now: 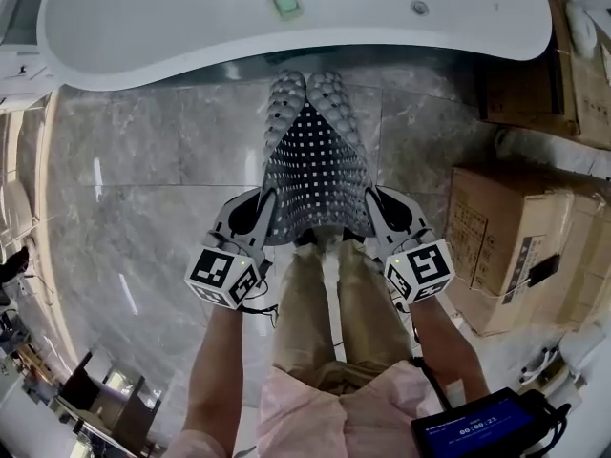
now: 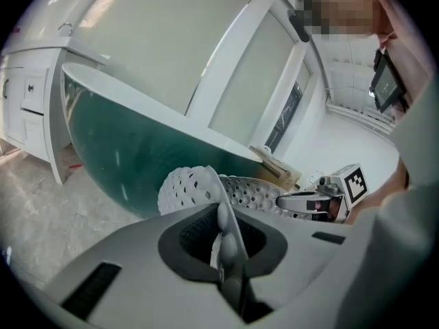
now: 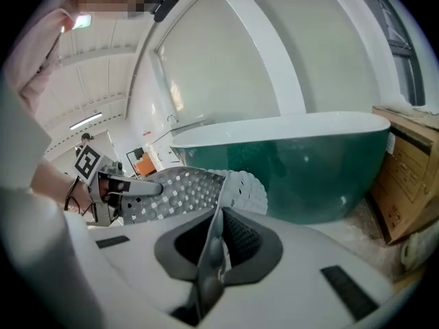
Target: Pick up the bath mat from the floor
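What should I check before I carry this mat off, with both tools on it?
1. Left tool shut on the mat: ok, the jaws pinch its edge.
2. Right tool shut on the opposite edge: ok.
3. Mat spread between the tools, not bunched: ok; only the far end curls.
4. Mat off the floor: ok by the look of it. In both gripper views the far end hangs in front of the tub.
5. Far end clear of the tub: cannot tell, since the head view shows it close under the rim.
6. Boxes clear of the right tool: ok, there is a gap.
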Available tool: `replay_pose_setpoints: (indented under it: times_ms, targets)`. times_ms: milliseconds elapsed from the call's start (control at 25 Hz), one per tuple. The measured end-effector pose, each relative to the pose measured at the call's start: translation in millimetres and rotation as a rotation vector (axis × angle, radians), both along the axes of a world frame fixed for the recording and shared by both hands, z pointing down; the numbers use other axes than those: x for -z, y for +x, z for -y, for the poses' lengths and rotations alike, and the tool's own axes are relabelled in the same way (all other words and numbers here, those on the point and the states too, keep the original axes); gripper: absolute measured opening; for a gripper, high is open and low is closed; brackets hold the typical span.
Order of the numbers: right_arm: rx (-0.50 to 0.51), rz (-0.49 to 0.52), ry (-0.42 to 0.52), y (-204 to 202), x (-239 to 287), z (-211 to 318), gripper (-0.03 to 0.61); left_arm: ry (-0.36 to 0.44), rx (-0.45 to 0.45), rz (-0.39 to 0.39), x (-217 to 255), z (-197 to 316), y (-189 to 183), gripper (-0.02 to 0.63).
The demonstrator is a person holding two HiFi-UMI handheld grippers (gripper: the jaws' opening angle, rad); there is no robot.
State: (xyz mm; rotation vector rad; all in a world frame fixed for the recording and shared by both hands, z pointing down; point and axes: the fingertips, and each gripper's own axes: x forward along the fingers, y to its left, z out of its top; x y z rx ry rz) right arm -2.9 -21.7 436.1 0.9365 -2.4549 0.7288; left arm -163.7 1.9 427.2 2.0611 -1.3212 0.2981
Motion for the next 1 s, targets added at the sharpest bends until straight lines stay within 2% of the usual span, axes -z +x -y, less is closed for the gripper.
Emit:
replay_pose_setpoints:
  times_ms: [560, 800, 1000]
  targets:
    - [-0.026, 0.032, 0.018, 2, 145, -22, 0.026, 0.019, -0.033, 0.003, 138, -35, 9, 0.034]
    - [-0.021, 0.058, 0.043, 6, 204, -29, 0.026, 0.066, -0.011, 0.008, 202, -42, 10, 0.034]
    - [-0.021, 0.055, 0.055, 15, 240, -29, 0.026, 0.096, 0.004, 0.005, 237, -45, 13, 0.034]
